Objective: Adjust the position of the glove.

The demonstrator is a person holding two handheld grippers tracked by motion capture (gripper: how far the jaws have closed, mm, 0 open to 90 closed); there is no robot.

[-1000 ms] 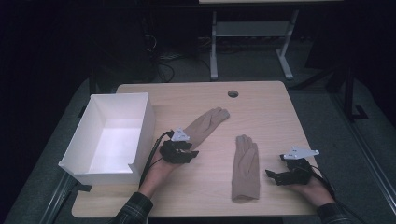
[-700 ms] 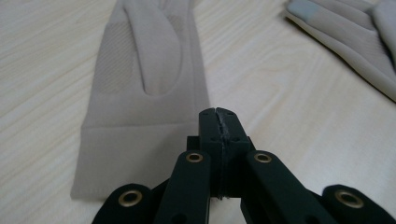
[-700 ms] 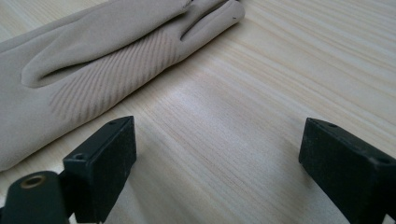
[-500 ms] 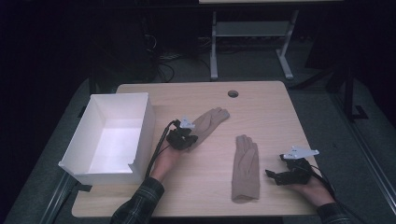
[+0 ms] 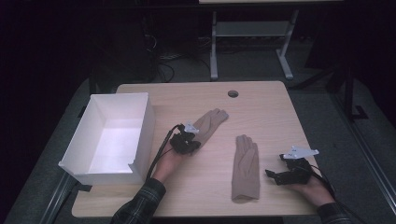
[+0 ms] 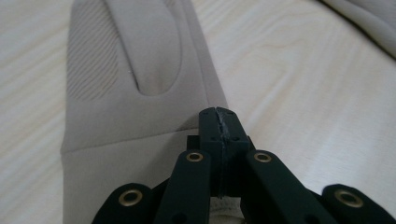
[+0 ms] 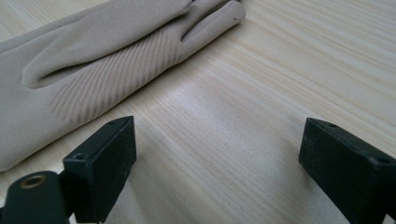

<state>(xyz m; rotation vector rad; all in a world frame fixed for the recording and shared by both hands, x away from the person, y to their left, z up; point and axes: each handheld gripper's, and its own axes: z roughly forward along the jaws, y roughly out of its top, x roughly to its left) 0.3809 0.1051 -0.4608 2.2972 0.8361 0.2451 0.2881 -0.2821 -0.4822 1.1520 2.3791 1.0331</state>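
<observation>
Left tongs (image 6: 218, 122) have just been closed on the far beige fabric glove's (image 6: 140, 93) cuff edge. Right tongs (image 7: 217, 163) are held open over the pale wooden worktop (image 7: 261, 84), beside the near beige glove (image 7: 93, 60).

In the high view, light is falling from above onto the desk (image 5: 280, 107) and the white box (image 5: 140, 126), whose floor is glaring almost blown-out, while the room around is sinking into near black. The picture is looking soft and grainy, with faint shadows lying beside the gloves. Both gripper views are reading brighter and evenly lit; wood grain is showing sharply in the middle, and the nearest black gripper parts at the bottom edge are blurring slightly.
</observation>
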